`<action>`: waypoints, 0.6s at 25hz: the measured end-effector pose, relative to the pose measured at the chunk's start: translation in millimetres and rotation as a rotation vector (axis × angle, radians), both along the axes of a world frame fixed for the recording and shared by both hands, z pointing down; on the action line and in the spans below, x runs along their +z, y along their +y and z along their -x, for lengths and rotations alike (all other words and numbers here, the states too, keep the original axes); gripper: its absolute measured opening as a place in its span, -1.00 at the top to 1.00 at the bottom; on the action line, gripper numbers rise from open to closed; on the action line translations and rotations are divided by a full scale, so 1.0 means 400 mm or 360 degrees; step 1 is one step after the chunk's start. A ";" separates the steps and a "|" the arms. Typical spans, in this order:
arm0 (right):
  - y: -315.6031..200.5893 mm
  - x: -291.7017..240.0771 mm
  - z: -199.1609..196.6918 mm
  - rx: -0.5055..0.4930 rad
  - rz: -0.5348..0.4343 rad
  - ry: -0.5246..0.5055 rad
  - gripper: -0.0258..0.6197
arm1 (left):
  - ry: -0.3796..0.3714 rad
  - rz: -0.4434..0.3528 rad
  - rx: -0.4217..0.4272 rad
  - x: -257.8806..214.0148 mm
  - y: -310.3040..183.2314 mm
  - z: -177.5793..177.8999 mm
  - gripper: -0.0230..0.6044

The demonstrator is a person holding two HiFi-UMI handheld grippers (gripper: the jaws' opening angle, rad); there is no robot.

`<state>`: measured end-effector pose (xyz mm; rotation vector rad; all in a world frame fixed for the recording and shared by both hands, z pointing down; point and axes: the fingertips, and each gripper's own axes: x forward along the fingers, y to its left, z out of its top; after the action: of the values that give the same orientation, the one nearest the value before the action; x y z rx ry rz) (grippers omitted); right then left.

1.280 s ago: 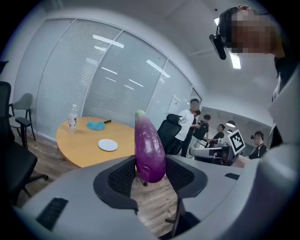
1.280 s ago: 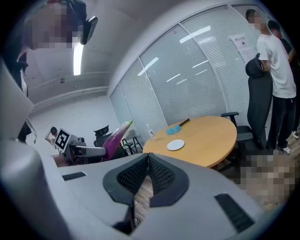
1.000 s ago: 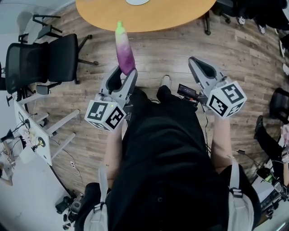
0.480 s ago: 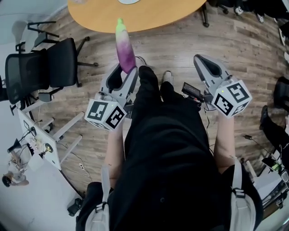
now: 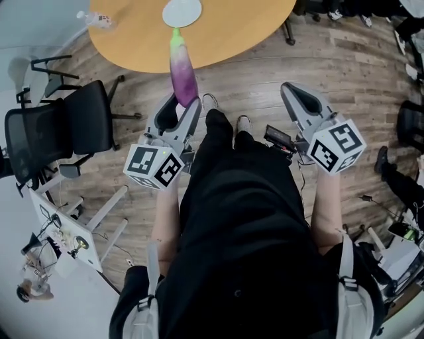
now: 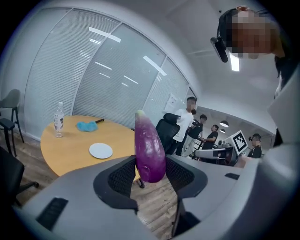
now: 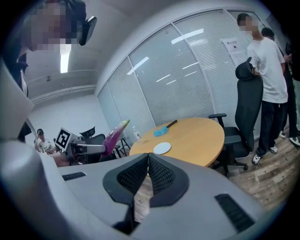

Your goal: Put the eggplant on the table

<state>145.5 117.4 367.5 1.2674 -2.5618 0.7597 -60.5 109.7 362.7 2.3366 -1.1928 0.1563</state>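
A purple eggplant [image 5: 181, 69] with a green tip stands upright in my left gripper [image 5: 180, 104], whose jaws are shut on its lower end. In the left gripper view the eggplant [image 6: 148, 149] fills the gap between the black pads. Its tip overlaps the near edge of the round wooden table [image 5: 232, 26] in the head view. My right gripper [image 5: 296, 99] is held over the floor to the right, jaws shut with nothing between them [image 7: 147, 171]. The table [image 7: 187, 138] lies ahead of both grippers.
A white plate [image 5: 181, 11] lies on the table, with a water bottle [image 5: 97, 19] at its left edge and a blue cloth [image 6: 86, 125] beyond. Black office chairs [image 5: 59, 126] stand on the left. People [image 7: 267, 79] stand to the right by another chair [image 7: 246, 112].
The person has stepped closer to the table, which now shows more of its top and the plate. The eggplant stays gripped in the left gripper; the right gripper stays shut.
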 end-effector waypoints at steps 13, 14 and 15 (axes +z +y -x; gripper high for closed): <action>-0.186 -0.055 0.126 0.0086 -0.0063 0.0068 0.87 | 0.0067 -0.0085 0.0063 -0.031 -0.239 0.136 0.25; -0.198 -0.058 0.138 0.0090 -0.0070 0.0071 0.87 | 0.0068 -0.0088 0.0068 -0.030 -0.254 0.148 0.25; -0.211 -0.061 0.149 0.0094 -0.0078 0.0074 0.87 | 0.0067 -0.0090 0.0075 -0.029 -0.269 0.158 0.25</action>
<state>85.8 33.2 343.0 1.3649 -2.5309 0.6742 -123.9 2.1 350.9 2.4062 -1.1365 0.0902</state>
